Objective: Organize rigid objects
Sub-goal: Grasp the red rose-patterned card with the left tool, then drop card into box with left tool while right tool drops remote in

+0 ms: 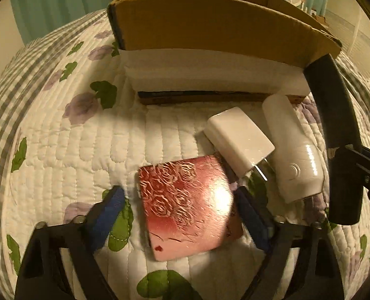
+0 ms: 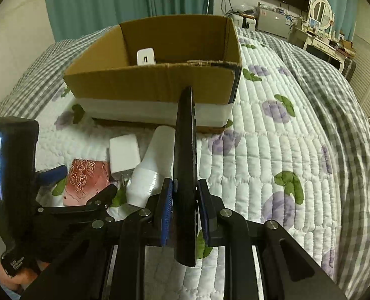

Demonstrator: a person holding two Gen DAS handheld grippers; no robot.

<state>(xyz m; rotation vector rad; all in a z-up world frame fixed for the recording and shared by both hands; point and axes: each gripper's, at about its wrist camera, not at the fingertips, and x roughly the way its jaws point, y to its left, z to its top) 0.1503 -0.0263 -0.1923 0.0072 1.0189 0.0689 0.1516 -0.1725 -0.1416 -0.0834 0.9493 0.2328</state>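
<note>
Left wrist view: the left hand-held gripper [image 1: 180, 212] hangs with its blue-padded fingers apart, one on each side of the flat pink metal case embossed with roses [image 1: 188, 206], which lies on the quilted floral bed cover [image 1: 60, 135]. The case's long axis runs roughly along the fingers. Beyond it lie a white rectangular charger block [image 1: 238, 138] and a white plastic bottle on its side [image 1: 293, 150].

Right wrist view: the right hand-held gripper [image 2: 185, 200] is clamped on a thin black slab held edge-on [image 2: 185, 165], pointing straight toward the open brown cardboard box [image 2: 155, 80], which stands directly ahead. The left one is judged nearer the case.
</note>
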